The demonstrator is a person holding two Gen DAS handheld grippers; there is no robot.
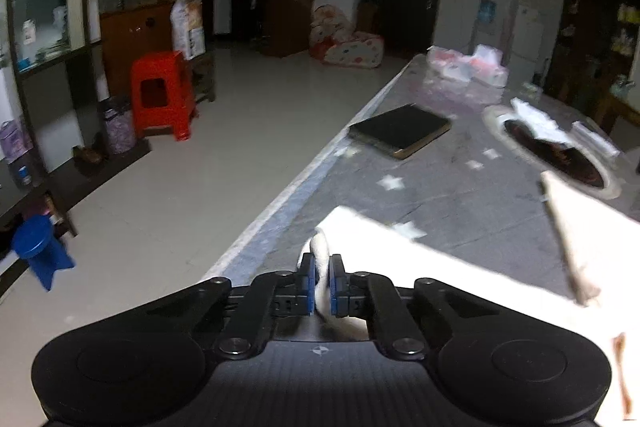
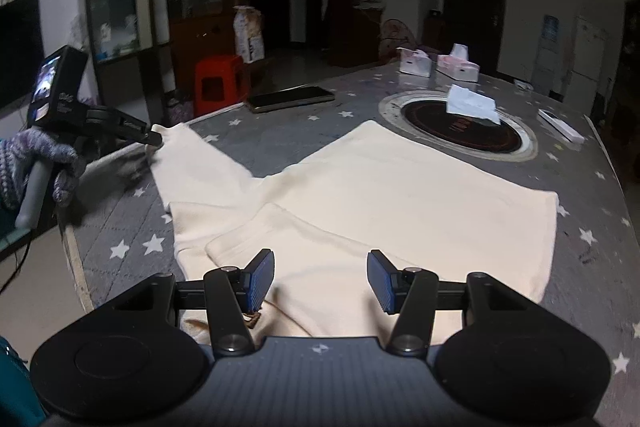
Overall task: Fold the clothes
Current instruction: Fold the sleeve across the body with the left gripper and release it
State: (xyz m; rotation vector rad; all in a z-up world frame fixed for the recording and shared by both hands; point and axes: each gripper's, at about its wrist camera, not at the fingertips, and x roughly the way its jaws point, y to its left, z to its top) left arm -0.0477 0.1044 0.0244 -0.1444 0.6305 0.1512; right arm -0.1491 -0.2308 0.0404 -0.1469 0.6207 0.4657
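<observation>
A cream sweater [image 2: 400,195] lies spread on the star-patterned tablecloth [image 2: 132,223], one sleeve stretched out to the left. My left gripper [image 1: 322,277] is shut on the end of that sleeve [image 1: 320,247], whose cuff bunches between the blue pads. The right wrist view shows the same left gripper [image 2: 154,139] at the sleeve tip [image 2: 176,139], held by a gloved hand [image 2: 36,167]. My right gripper [image 2: 320,279] stands open just above the sweater's near part, close to the collar, with cloth below the fingers and nothing pinched.
A dark book [image 1: 400,131] lies near the table's left edge. A round inset hotplate [image 2: 460,131] with a white paper on it sits beyond the sweater. Tissue packs [image 2: 440,65] stand at the far end. Off the table's left edge are a red stool [image 1: 162,95] and a blue stool [image 1: 38,251].
</observation>
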